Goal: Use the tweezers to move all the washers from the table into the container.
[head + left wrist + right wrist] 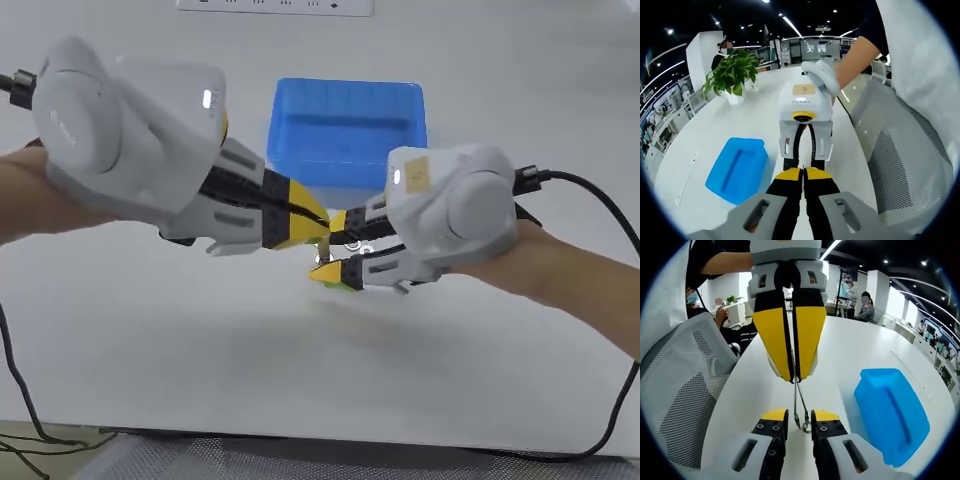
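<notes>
The left tongs (793,377) are clamped on the tweezers (795,402), whose tips pinch a washer (806,428) over the white desk (850,350) — between the slightly parted right tongs (800,416) — with the blue container (892,410) nearby.

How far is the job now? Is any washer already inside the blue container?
Done: nothing that I can confirm. I can make out no washer in the blue container. In hand: the left gripper is shut on the tweezers, whose tips are at one washer between the open jaws of the right gripper. Left: moving that washer into the container. I cannot tell whether other washers lie on the table.
</notes>
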